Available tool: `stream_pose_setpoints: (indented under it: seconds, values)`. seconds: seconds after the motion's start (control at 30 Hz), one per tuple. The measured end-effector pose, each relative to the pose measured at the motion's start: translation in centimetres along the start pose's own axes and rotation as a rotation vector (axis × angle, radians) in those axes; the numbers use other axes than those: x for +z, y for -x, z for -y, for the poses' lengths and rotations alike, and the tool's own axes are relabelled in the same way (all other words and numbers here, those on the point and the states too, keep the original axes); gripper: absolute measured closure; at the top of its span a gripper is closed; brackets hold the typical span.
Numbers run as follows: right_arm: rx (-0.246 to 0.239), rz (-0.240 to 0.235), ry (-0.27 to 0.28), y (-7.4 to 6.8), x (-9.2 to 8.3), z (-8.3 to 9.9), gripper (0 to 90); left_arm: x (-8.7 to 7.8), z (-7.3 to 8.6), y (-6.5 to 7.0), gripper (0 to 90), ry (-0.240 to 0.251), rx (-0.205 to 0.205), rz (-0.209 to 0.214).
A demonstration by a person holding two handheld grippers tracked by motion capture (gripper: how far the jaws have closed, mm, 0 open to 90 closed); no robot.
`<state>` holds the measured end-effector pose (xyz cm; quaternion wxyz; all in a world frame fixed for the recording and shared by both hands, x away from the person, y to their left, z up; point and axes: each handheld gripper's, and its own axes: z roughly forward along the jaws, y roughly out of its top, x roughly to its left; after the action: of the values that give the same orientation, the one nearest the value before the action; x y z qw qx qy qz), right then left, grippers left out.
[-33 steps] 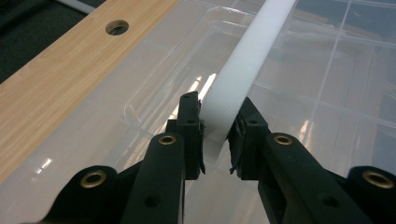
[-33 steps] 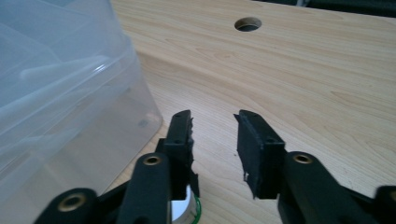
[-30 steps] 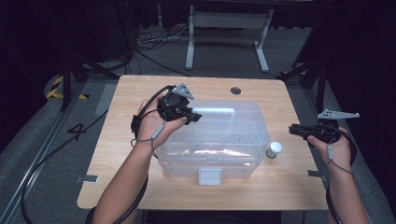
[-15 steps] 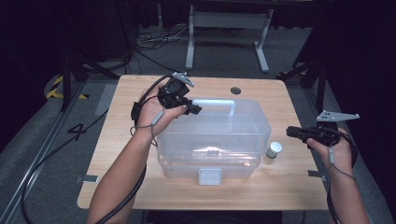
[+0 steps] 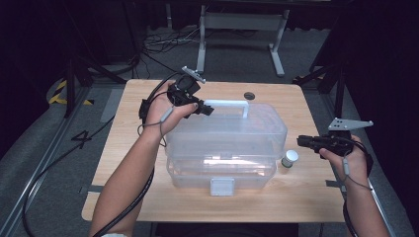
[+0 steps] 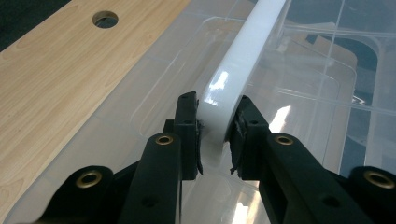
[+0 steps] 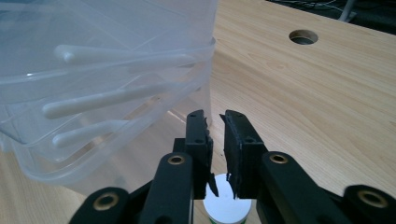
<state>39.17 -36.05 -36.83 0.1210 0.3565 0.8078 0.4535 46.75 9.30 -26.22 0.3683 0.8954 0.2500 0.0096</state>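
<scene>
A clear plastic box (image 5: pixel 220 170) with a white latch (image 5: pixel 222 186) stands mid-table. Its deep clear lid (image 5: pixel 237 131) hangs raised above the base by its white handle (image 5: pixel 227 103). My left gripper (image 5: pixel 205 109) is shut on the handle's left end. In the left gripper view the pads (image 6: pixel 189 116) press both sides of the white handle (image 6: pixel 243 51). My right gripper (image 5: pixel 300 142) hovers right of the box, just above a small white-capped bottle (image 5: pixel 289 159). Its jaws have just been opening a little. They stand narrowly apart (image 7: pixel 215 119) with nothing between them, the bottle's cap (image 7: pixel 226 203) below.
The wooden table (image 5: pixel 133 123) has a round hole (image 5: pixel 249 95) behind the box. Cables trail from both grippers over the table's edges. A metal stand (image 5: pixel 237 29) and dark floor lie beyond the far edge.
My left gripper has risen with the handle in it, and the lid has come up off the box base. The right gripper has shifted slightly toward the box.
</scene>
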Motion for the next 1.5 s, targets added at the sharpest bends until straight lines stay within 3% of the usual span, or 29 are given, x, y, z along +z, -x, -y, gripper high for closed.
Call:
stream_pose_setpoints:
  seconds: [0.17, 0.37, 0.43, 0.57, 0.6, 0.67, 0.7, 0.93, 1.5]
  values:
    - [-0.003, -0.012, 0.001, -0.1, 0.2, 0.0, 80.3, -0.1, -0.5, -0.5, 74.6, -0.001, -0.005, 0.006]
    - [-0.042, -0.037, -0.005, -0.8, 0.2, -0.3, 82.2, -0.2, -0.6, -0.8, 74.7, 0.003, -0.012, 0.019]
    - [-0.07, -0.09, -0.017, -1.4, 0.2, -0.5, 86.3, -0.2, -0.7, -0.8, 74.6, 0.005, -0.016, 0.02]
    - [-0.121, -0.142, -0.036, -2.3, 0.4, -0.7, 89.0, -0.2, -0.7, -0.9, 74.6, 0.006, -0.016, 0.024]
    - [-0.121, -0.142, -0.036, -2.3, 0.4, -0.7, 89.0, -0.2, -0.7, -0.9, 74.6, 0.007, -0.017, 0.026]
    - [-0.129, -0.217, -0.006, -2.9, 0.6, -1.0, 90.0, -0.2, -0.7, -1.0, 74.7, 0.009, -0.018, 0.026]
    - [-0.128, -0.232, -0.002, -3.1, 0.6, -1.0, 90.0, -0.2, -0.7, -1.0, 74.7, 0.008, -0.017, 0.026]
    - [-0.151, -0.305, -0.005, -4.3, 1.4, -1.4, 90.0, -0.2, -0.7, -1.0, 74.7, 0.01, -0.021, 0.03]
    - [-0.15, -0.322, 0.014, -4.8, 1.7, -1.6, 90.0, -0.2, -0.8, -1.1, 74.5, 0.009, -0.019, 0.032]
